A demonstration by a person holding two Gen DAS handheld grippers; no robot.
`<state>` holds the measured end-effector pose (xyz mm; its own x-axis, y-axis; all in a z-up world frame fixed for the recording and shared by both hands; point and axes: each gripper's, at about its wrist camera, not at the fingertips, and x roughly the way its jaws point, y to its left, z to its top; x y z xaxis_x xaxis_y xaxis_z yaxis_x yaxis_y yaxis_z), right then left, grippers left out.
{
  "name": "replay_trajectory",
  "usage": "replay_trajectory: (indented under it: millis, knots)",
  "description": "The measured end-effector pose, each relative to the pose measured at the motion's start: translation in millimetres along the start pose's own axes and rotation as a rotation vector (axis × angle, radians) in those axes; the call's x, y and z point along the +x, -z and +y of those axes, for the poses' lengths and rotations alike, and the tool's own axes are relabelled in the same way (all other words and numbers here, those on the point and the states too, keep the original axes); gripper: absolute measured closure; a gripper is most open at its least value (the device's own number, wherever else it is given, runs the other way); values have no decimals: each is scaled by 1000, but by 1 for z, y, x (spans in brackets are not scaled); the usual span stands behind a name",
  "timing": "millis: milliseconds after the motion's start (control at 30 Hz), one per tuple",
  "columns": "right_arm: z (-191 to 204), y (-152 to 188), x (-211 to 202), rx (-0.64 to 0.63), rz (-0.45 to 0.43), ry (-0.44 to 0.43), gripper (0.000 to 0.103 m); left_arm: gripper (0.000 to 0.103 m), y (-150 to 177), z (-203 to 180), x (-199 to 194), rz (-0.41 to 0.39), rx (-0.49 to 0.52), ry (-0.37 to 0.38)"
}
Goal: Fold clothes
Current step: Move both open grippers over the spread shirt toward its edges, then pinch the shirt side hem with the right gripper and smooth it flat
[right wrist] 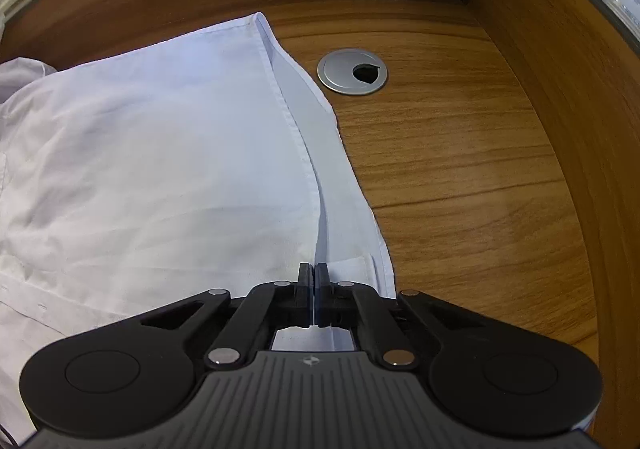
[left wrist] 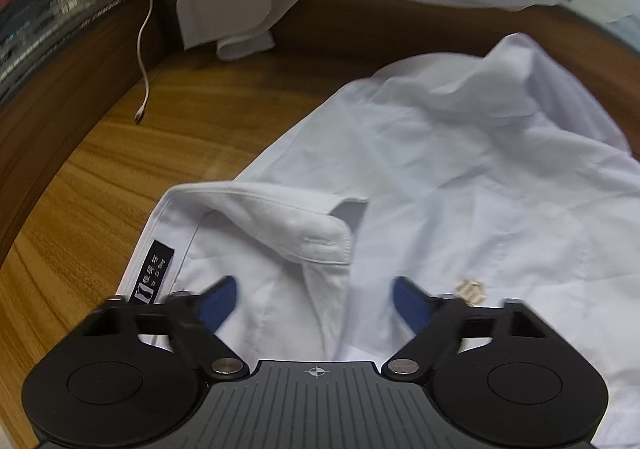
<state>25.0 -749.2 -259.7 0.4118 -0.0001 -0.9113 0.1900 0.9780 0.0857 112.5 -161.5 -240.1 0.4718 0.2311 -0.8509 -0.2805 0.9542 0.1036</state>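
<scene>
Pinching the creased white cotton shirt, the right hand-held gripper is clamped; the left gapes.

Wooden desk under your two grippers

Your desk carries the white shirt directly beneath both tools; a round grey cable grommet sits ahead of your right tool, a white cable end ahead-left of your left.
</scene>
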Motion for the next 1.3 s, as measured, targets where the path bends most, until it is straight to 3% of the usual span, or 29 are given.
replay_trajectory:
  millis: [33, 100, 200, 367, 500, 600, 800, 833, 900, 967, 1000, 1167, 1300]
  knots:
    - [0, -1, -2, -1, -9, 3, 102, 45, -2, 1, 3, 13, -10, 5]
    - [0, -5, -8, -4, -33, 7, 102, 78, -4, 5, 3, 16, -33, 33]
    - [3, -16, -17, -21, -70, 21, 102, 92, -10, 9, -6, -6, -63, 57]
    - [3, -35, -25, -35, -104, 39, 102, 97, -27, 16, -38, -64, -104, 93]
    - [0, -44, -32, -47, -120, 61, 102, 98, -35, 25, -64, -80, -117, 113]
    - [-4, -46, -39, -50, -125, 80, 102, 98, -27, 28, -72, -34, -118, 117]
    - [-13, -35, -31, -65, -77, 100, 102, 91, 10, 18, -52, 27, -32, 115]
    - [-14, -32, -26, -70, -61, 100, 102, 87, 15, 16, -51, 20, -14, 117]
    - [-15, -26, -19, -79, -38, 103, 102, 55, 25, 12, -54, 1, 42, 125]
    - [-15, -21, -15, -82, -26, 105, 102, 37, 34, 9, -63, -33, 101, 130]
    - [-15, -20, -13, -81, -24, 106, 102, 34, 38, 7, -66, -44, 130, 138]
    - [-11, -16, -9, -93, -16, 112, 102, 34, 52, -7, -50, 19, 261, 83]
    - [-9, -17, -10, -107, -24, 117, 102, 50, 58, -12, -28, 44, 310, -43]
